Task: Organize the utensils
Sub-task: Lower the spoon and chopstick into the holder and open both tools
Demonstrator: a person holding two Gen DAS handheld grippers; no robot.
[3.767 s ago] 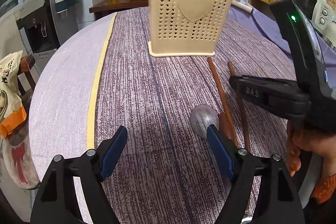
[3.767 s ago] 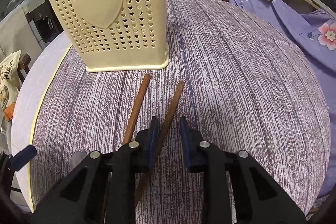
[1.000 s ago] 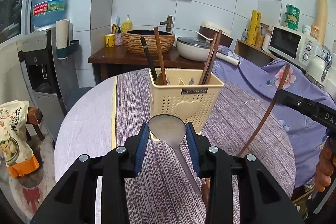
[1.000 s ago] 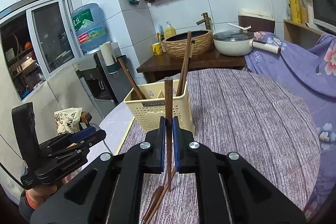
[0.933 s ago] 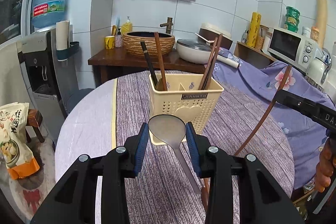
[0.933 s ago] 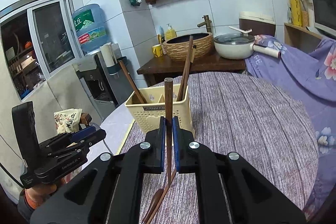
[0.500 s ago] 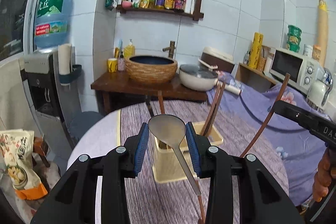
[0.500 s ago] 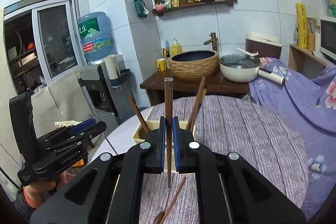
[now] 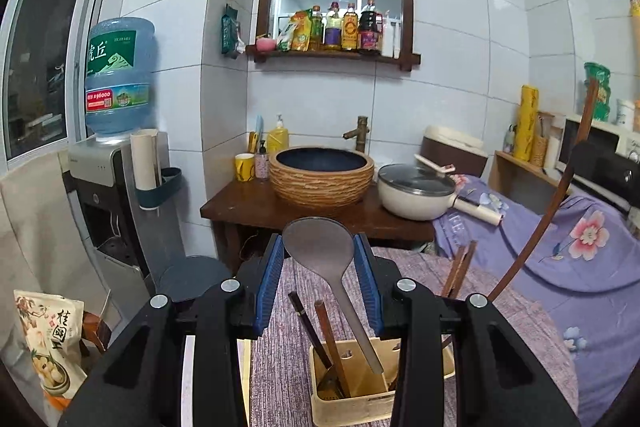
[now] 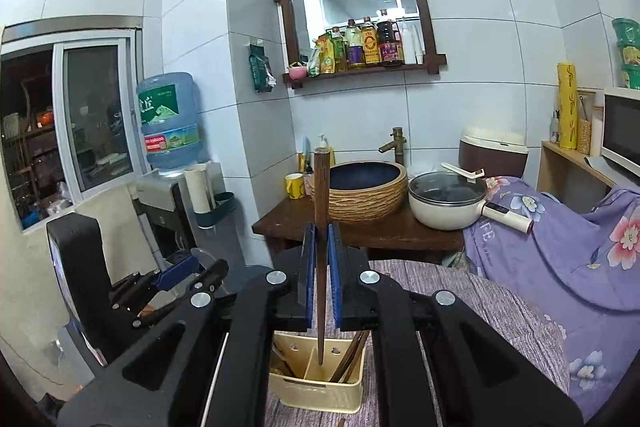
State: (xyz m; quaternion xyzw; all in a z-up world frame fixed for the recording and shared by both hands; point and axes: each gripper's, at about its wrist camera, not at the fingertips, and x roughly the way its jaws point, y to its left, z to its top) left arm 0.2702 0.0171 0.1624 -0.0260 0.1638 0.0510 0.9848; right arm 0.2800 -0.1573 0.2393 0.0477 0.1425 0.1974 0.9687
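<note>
My left gripper (image 9: pixel 319 259) is shut on a steel spoon (image 9: pixel 320 247), bowl up, handle hanging over the cream utensil holder (image 9: pixel 352 405). The holder stands on the purple-striped table (image 9: pixel 520 331) and holds several chopsticks (image 9: pixel 330 331). My right gripper (image 10: pixel 319 247) is shut on a brown chopstick (image 10: pixel 320 227), held upright with its tip above the holder (image 10: pixel 316 393). The chopstick also shows at the right of the left wrist view (image 9: pixel 560 195), and the left gripper shows at the left of the right wrist view (image 10: pixel 188 269).
A wooden side table (image 9: pixel 280 207) behind carries a woven basin (image 9: pixel 320 179) and a lidded pot (image 9: pixel 416 195). A water dispenser (image 9: pixel 116 163) stands at the left. A purple floral cloth (image 9: pixel 580 239) covers furniture at the right. A snack bag (image 9: pixel 48 339) sits low left.
Both grippers have risen and tilted up over the holder. The holder now sits low in both views, under the spoon handle and the chopstick tip.
</note>
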